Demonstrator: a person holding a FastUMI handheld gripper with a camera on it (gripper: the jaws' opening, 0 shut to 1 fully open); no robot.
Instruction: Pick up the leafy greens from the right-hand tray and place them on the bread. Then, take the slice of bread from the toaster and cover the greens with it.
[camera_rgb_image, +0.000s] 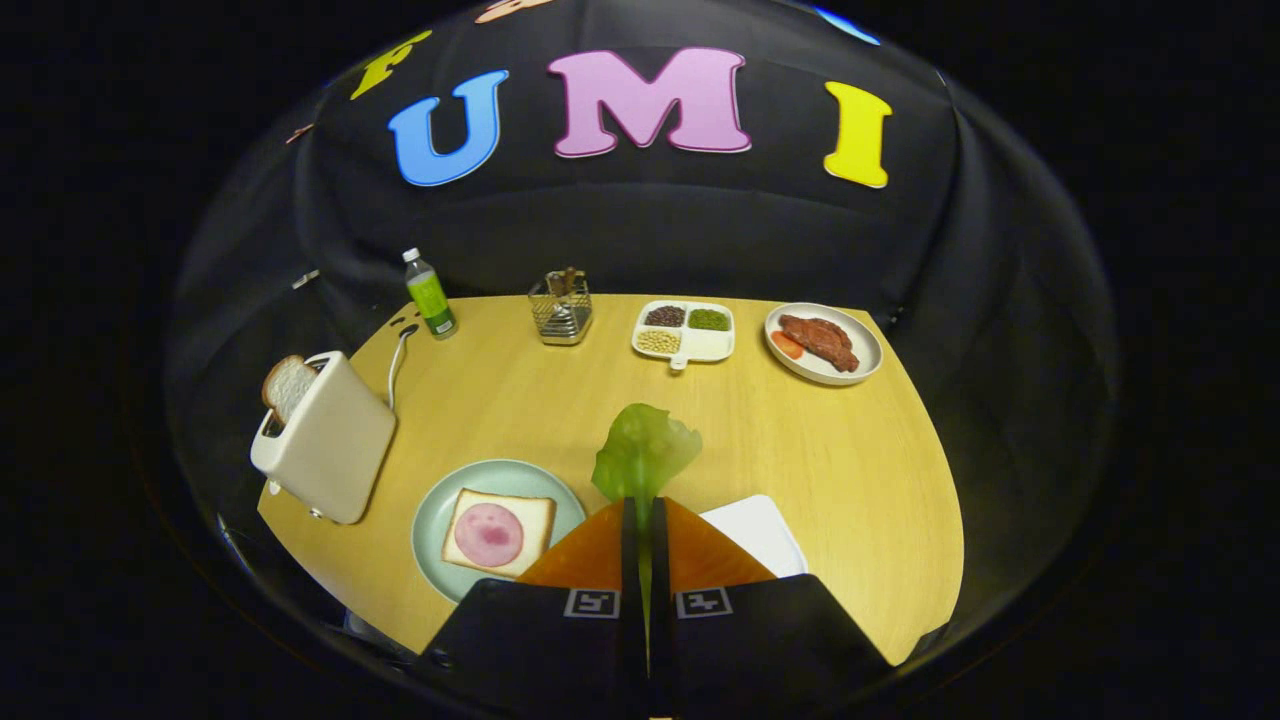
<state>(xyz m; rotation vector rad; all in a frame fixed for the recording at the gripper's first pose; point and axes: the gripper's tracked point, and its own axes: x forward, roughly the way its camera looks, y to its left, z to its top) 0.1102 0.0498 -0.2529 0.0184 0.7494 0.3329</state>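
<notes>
My gripper (640, 505) is shut on a green lettuce leaf (645, 452), which sticks up from between the fingertips, held above the table. Left of the fingers a pale green plate (440, 500) carries a bread slice (530, 515) with a round pink ham slice (489, 535) on top. Further left stands a cream toaster (330, 440) with a slice of bread (285, 385) poking out of its slot. Just right of the fingers lies a white tray (760, 530), partly hidden by them.
Along the wooden table's (800, 440) far edge stand a green bottle (430, 295), a wire holder (561, 308), a white divided dish (685, 332) with beans and a white plate (825, 343) with meat. The toaster's cord (396, 365) trails toward the bottle.
</notes>
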